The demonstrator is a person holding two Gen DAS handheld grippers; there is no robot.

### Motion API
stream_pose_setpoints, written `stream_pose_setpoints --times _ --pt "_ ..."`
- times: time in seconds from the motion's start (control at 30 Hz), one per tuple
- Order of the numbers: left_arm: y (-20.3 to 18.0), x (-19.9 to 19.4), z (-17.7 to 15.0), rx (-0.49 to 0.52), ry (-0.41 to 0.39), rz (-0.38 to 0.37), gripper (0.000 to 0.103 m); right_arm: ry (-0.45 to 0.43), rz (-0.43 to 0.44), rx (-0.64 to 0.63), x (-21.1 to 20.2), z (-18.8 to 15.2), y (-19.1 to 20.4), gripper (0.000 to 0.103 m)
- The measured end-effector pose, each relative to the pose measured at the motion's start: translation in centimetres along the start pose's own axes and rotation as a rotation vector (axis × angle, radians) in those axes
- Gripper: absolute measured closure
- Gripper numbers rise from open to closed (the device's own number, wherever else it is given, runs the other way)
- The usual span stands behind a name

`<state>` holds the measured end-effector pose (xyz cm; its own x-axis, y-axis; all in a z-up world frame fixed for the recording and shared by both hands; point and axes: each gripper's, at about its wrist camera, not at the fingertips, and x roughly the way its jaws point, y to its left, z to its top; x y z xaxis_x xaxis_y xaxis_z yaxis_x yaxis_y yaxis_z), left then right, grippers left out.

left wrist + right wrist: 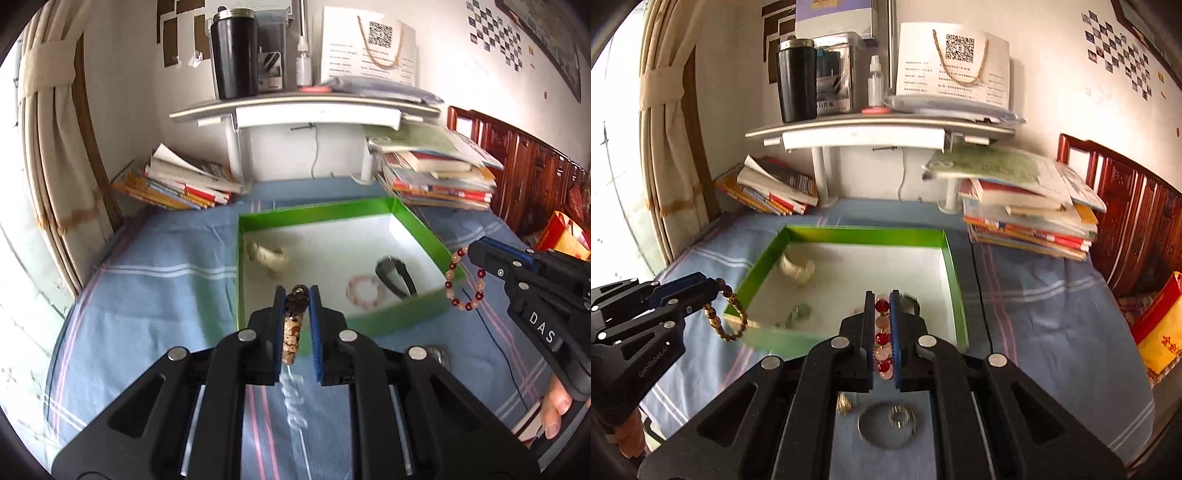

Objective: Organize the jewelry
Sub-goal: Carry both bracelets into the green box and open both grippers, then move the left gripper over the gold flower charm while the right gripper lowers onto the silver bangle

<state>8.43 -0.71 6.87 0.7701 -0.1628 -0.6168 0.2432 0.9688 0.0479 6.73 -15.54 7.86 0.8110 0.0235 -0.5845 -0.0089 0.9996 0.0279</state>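
A green box (424, 229) with a white floor sits on the blue cloth; it also shows in the right wrist view (955, 273). Inside lie a cream bangle (267, 256), a pink bead bracelet (364, 291) and a black band (393, 275). My left gripper (297, 295) is shut on a brown patterned bead bracelet (291, 332) just in front of the box's near wall; the bracelet hangs from it in the right wrist view (726, 314). My right gripper (882, 299) is shut on a red and pale bead bracelet (882, 338), which dangles beside the box's right corner (463, 282).
Stacks of books stand behind the box at left (177, 182) and right (439, 173). A white shelf (306, 107) holds a black tumbler (234, 51). A clear bangle (886, 424) and rings lie on the cloth below my right gripper. A wooden chair (1126, 206) stands at right.
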Motion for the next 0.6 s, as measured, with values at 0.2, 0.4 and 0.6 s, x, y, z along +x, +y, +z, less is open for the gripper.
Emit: stream_pose_setpoints --times 0.2,0.4,0.6 --pt "0.9 6.0 3.2 -0.045 0.063 0.033 0.09 0.106 0.031 0.0 6.6 1.3 0.8 0.095" --pt "2.1 10.8 2.7 -0.055 0.159 0.055 0.079 0.177 0.031 -0.008 10.3 -0.2 1.2 0.075" --pt "1.8 6.1 0.1 -0.025 0.098 0.066 0.057 0.14 -0.016 0.009 4.7 -2.7 -0.8 0.068"
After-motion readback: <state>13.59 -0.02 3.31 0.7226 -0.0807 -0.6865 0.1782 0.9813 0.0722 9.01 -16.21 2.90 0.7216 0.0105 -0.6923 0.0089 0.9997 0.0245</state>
